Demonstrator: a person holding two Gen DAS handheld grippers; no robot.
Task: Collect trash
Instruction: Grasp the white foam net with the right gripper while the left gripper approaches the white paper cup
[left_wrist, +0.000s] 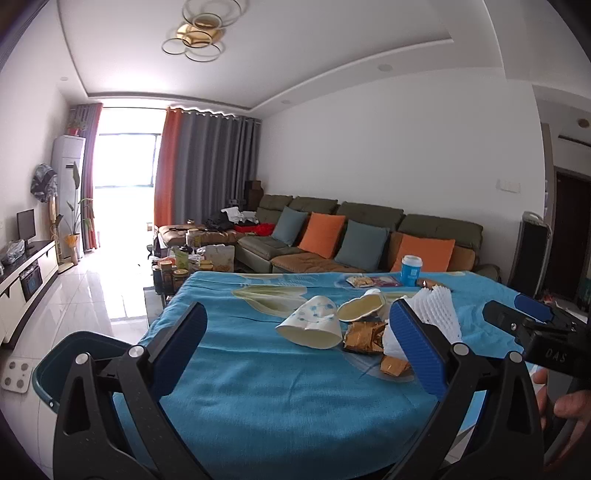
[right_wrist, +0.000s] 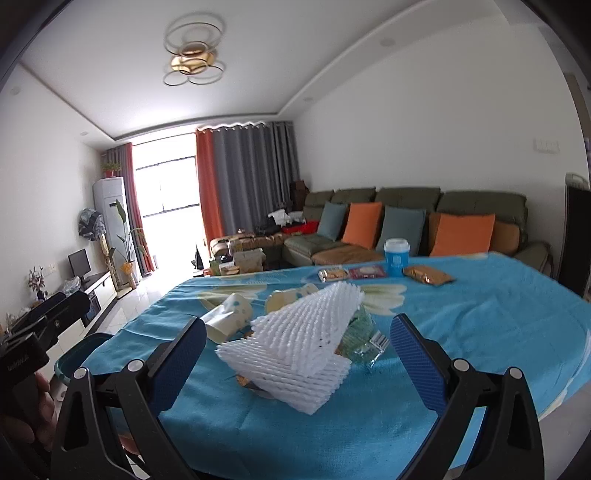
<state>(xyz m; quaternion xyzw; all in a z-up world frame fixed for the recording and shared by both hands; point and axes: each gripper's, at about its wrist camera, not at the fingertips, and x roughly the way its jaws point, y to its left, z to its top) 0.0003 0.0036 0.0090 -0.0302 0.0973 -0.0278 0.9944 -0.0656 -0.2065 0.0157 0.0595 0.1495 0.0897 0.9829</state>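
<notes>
Trash lies on a table under a blue cloth (left_wrist: 280, 391). In the left wrist view a crushed paper cup (left_wrist: 310, 325), a flattened cup (left_wrist: 362, 308) and gold wrappers (left_wrist: 364, 336) sit just beyond my open left gripper (left_wrist: 301, 347). Nothing is between its fingers. My right gripper (right_wrist: 299, 358) is open too, with a white foam net (right_wrist: 295, 350) lying on the cloth between and ahead of its fingers, apart from both pads. A green wrapper (right_wrist: 364, 336) pokes out from under the net. The right gripper (left_wrist: 513, 312) also shows at the right edge of the left wrist view.
A dark teal bin (left_wrist: 74, 350) stands on the floor at the table's left edge. A blue lidded cup (right_wrist: 396, 256), snack packets (right_wrist: 334, 274) and a gold packet (right_wrist: 428, 276) sit at the far edge. Behind are a sofa (left_wrist: 332, 236) and a cluttered coffee table (left_wrist: 184, 266).
</notes>
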